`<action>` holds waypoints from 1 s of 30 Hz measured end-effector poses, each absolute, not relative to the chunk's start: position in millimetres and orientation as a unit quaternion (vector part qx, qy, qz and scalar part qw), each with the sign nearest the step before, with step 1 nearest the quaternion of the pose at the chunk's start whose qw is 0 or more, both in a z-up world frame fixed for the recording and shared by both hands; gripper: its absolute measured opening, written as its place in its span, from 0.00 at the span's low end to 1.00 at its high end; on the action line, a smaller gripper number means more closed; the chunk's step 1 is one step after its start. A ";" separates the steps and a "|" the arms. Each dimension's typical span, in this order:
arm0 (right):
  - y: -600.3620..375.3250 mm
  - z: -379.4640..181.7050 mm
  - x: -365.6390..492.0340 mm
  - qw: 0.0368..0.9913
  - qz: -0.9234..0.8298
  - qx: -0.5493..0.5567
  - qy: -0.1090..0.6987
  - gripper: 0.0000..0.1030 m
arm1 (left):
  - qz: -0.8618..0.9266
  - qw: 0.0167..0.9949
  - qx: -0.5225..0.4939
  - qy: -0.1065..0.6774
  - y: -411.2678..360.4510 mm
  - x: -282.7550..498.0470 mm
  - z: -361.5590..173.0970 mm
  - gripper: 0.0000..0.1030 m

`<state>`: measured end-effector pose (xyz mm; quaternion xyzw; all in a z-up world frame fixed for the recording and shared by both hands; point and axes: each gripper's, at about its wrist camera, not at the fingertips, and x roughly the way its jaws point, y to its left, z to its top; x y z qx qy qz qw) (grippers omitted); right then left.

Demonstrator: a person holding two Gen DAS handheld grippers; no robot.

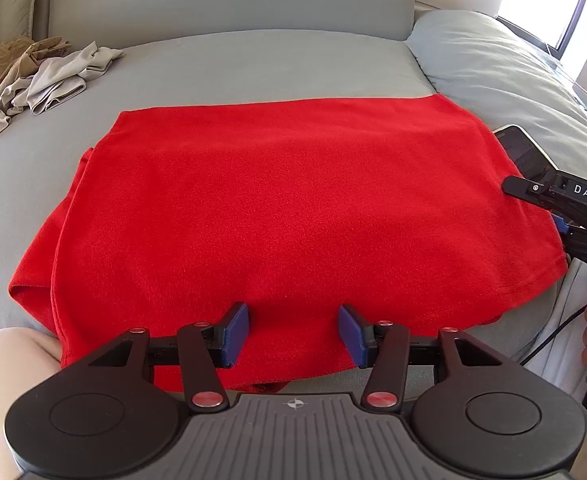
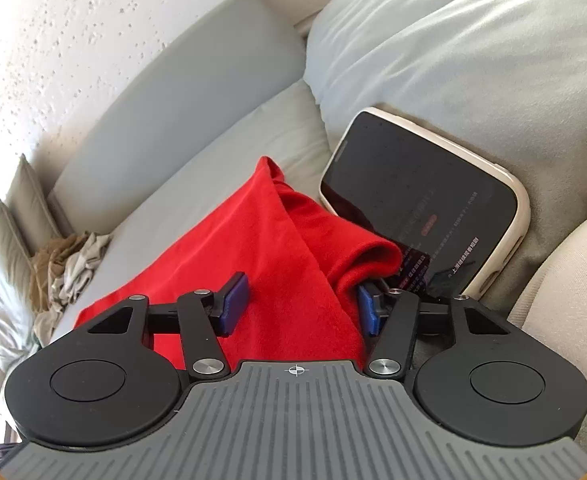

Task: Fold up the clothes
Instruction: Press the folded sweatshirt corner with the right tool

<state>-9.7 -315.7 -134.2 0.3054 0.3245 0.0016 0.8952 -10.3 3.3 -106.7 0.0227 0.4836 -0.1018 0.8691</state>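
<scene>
Both hand-held grippers at the red garment's edges, neither clamped.

Right hand-held gripper (image 2: 299,306): jaws part open, straddling a raised fold at the right edge of the red garment (image 1: 277,208); pads not visibly pressing, so no grip yet. Left hand-held gripper (image 1: 293,334): about half open, empty, over the near hem. Garment lies flat on the bed (image 1: 253,64), long axis left to right, ahead of the left gripper. Right is nearer its fold. Phone (image 2: 425,204) just beside that fold.
</scene>
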 end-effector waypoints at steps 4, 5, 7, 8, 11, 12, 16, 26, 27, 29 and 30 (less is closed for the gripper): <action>-310.9 -125.2 -19.0 0.894 0.025 0.291 0.340 0.50 | -0.103 0.869 0.022 0.483 3.6 -10.8 -106.7 0.48; -307.0 -123.1 -21.8 0.898 0.031 0.280 0.339 0.50 | -0.103 0.869 0.021 0.483 3.7 -10.9 -106.7 0.48; -299.5 -120.7 -23.6 0.906 0.038 0.255 0.336 0.50 | -0.103 0.869 0.021 0.483 3.8 -11.1 -106.7 0.48; -297.7 -120.8 -21.9 0.908 0.036 0.249 0.336 0.52 | -0.103 0.869 0.021 0.483 3.9 -11.3 -106.6 0.48; -305.4 -125.0 -14.9 0.901 0.007 0.280 0.332 0.53 | -0.104 0.869 0.020 0.483 4.5 -11.1 -106.7 0.48; -309.1 -126.6 -13.0 0.898 -0.002 0.291 0.330 0.53 | -0.105 0.869 0.020 0.483 5.1 -10.7 -106.8 0.48; -311.5 -132.1 -3.8 0.899 -0.013 0.284 0.333 0.56 | -0.106 0.868 0.021 0.484 6.0 -9.6 -107.5 0.48; -302.7 -96.7 10.8 0.903 0.014 0.214 0.373 0.12 | -0.120 0.862 0.022 0.492 10.8 -5.9 -106.6 0.48; -295.5 -89.1 13.1 0.906 0.012 0.188 0.378 0.12 | -0.122 0.860 0.023 0.495 10.8 -4.5 -106.1 0.48; -279.0 -73.5 17.5 0.912 0.007 0.130 0.388 0.11 | -0.125 0.855 0.024 0.503 11.7 0.0 -104.4 0.48; -267.8 -65.5 19.3 0.916 0.005 0.096 0.389 0.11 | -0.127 0.852 0.022 0.507 12.5 1.6 -103.5 0.48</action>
